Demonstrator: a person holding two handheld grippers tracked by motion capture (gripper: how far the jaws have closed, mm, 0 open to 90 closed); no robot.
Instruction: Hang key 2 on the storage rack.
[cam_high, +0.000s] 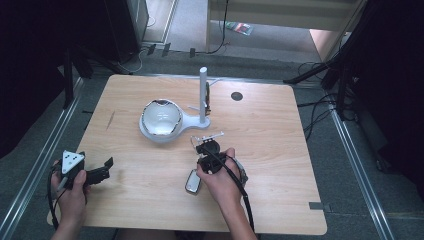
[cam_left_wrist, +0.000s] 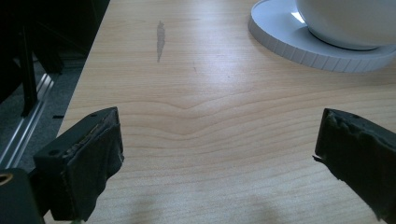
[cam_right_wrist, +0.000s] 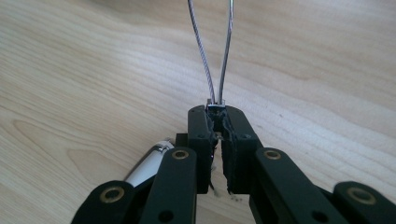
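Fingers of the right gripper (cam_right_wrist: 217, 114) are clenched on the base of a thin wire loop (cam_right_wrist: 215, 51), which runs from between the pads toward the top of the right gripper view; a small metal ferrule sits right at the tips. In the high view that gripper (cam_high: 202, 147) sits just below the centre of the frame, with the loop (cam_high: 196, 142) at its tip and a silver car key fob (cam_high: 192, 182) below it, beside the wrist. Whether the fob hangs from the loop or lies on the desk (cam_high: 270, 150) I cannot tell; a white rounded part shows under the linkage in the right gripper view. The left gripper (cam_high: 104, 167) rests at the lower left of the high view, its fingers (cam_left_wrist: 91, 161) released and spread wide over bare wood, holding nothing. Above centre stands a white stand (cam_high: 203, 95) with an upright post, joined to a round tray carrying a shiny bowl (cam_high: 160, 117); something small and dark hangs on the post. Judging by this, the pick-up of the key loop looks done, and what remains is probably carrying it to the post and hooking it on.
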